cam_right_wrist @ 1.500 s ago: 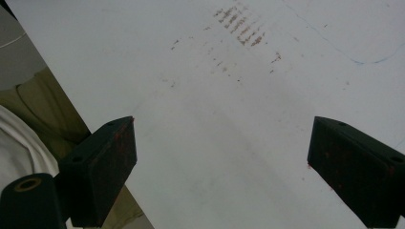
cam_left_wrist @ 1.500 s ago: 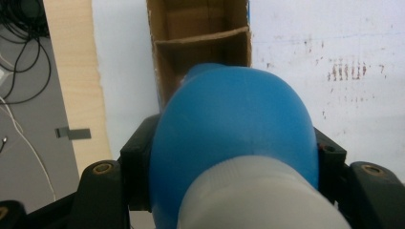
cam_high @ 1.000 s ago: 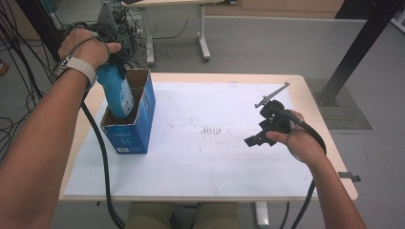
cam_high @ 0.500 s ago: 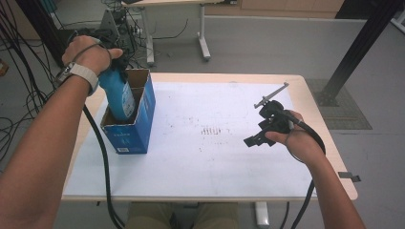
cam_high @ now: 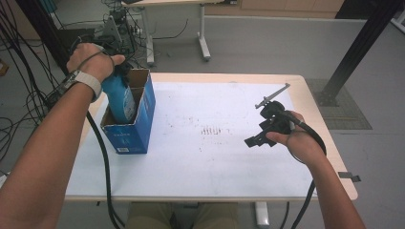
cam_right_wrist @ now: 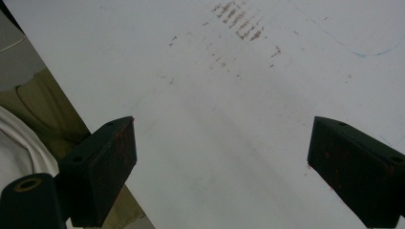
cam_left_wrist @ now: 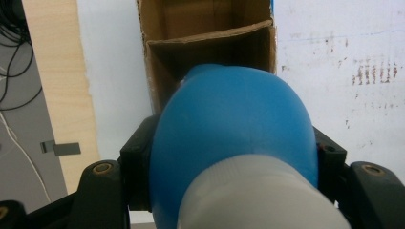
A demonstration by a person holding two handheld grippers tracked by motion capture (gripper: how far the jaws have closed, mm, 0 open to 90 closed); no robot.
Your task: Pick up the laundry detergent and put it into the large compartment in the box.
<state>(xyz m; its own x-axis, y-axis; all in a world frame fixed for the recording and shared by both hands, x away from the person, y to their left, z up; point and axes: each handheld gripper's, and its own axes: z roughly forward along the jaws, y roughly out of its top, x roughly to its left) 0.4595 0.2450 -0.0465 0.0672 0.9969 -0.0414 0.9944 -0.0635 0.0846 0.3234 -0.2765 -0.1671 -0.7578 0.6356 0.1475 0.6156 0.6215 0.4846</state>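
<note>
A blue bottle [cam_high: 120, 99] with a white cap stands upright with its lower part inside an open blue cardboard box [cam_high: 138, 131] at the table's left. My left gripper [cam_high: 117, 78] is shut on the bottle's shoulder from above. In the left gripper view the bottle [cam_left_wrist: 234, 119] sits between the black pads [cam_left_wrist: 138, 157], with the box's brown inside [cam_left_wrist: 210, 43] beyond it. My right gripper [cam_high: 258, 139] is held above the table's right side. Its jaws [cam_right_wrist: 219, 162] stand wide open over the white sheet, with nothing between them.
The white sheet [cam_high: 215, 157] on the table carries brownish smudges [cam_high: 213, 130] near the middle. Cables [cam_high: 28, 95] hang and lie on the floor at the left. Another desk's legs [cam_high: 203, 38] stand behind, and a black post [cam_high: 353, 52] rises at the right.
My left hand has come down slightly with the bottle, which sits a little deeper in the box. The right hand has not moved.
</note>
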